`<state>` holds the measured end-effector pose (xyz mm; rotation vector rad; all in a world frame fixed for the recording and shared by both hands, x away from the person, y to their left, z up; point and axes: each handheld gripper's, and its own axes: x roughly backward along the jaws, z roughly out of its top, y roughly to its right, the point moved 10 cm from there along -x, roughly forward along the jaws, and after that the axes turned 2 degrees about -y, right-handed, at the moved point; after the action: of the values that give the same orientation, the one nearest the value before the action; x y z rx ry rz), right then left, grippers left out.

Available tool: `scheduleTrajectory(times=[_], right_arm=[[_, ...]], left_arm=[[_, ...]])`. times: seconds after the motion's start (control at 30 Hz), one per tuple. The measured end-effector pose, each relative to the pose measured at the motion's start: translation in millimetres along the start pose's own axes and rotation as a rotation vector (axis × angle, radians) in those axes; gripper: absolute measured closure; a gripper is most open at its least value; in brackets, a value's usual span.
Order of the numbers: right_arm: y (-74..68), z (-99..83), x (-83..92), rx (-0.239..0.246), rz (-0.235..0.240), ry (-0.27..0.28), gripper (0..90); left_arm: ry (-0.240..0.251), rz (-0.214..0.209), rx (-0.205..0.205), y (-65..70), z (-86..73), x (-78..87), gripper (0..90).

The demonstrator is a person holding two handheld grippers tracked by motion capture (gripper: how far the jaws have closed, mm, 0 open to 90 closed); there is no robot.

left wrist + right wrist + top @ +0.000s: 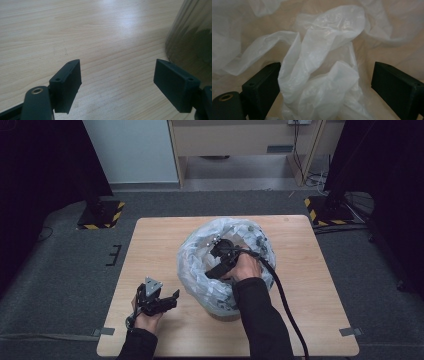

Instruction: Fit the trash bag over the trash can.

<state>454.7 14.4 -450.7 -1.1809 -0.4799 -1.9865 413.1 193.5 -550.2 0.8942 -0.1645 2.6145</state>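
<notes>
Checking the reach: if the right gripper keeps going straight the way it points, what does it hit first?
Most likely the crumpled plastic fold lying between the open jaws of the right gripper, inside the bag; depth is hard to judge.

Table (160,245) at frame centre. Bin (220,312) lined with plastic bag (200,265) on table, centre-right. Right gripper (220,251) inside bag opening — crumpled plastic between its jaws. Left gripper (172,299) on tabletop, lower left of bin — well apart from it.

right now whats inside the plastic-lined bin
Crumpled white plastic lies inside the bin, with the open right gripper reaching over it. The bin's floor beneath is covered.
</notes>
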Motion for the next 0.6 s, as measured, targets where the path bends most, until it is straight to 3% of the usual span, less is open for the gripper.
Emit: scheduleTrajectory(times=[0.13,0.23,0.3,0.33,0.37,0.4,0.5,0.57,0.6], right_arm=[[-0.5,-0.4,-0.5,0.001,0.000,-0.003,10.3],[-0.5,5.1,5.2,0.009,-0.002,0.040,10.1],[-1.0,15.5,15.7,0.009,-0.008,0.126,7.5],[-1.0,15.5,15.7,0.009,-0.008,0.126,7.5],[-1.0,21.4,24.5,0.006,-0.014,0.181,7.5],[-1.0,21.4,24.5,0.006,-0.014,0.181,7.5],[1.2,28.3,37.9,0.018,-0.041,0.250,7.5],[3.4,32.8,44.8,0.007,-0.063,0.291,8.3],[5.4,37.9,52.6,-0.021,-0.078,0.340,9.6]], left_arm=[[-0.001,-0.004,0.003,-0.2,-0.2,0.0,21.7],[0.000,-0.004,0.001,-1.0,0.0,0.7,21.7],[0.002,-0.003,0.008,-2.1,0.2,0.8,21.7],[0.002,-0.003,0.008,-2.1,0.2,0.8,21.7],[0.003,-0.003,0.008,-2.5,0.3,0.7,21.7],[0.003,-0.003,0.008,-2.5,0.3,0.7,21.7],[0.002,-0.004,0.008,-2.2,0.2,0.6,21.7],[0.003,-0.006,0.008,-1.6,0.4,0.7,21.7],[0.004,-0.006,0.006,-1.5,0.5,0.8,21.7]])
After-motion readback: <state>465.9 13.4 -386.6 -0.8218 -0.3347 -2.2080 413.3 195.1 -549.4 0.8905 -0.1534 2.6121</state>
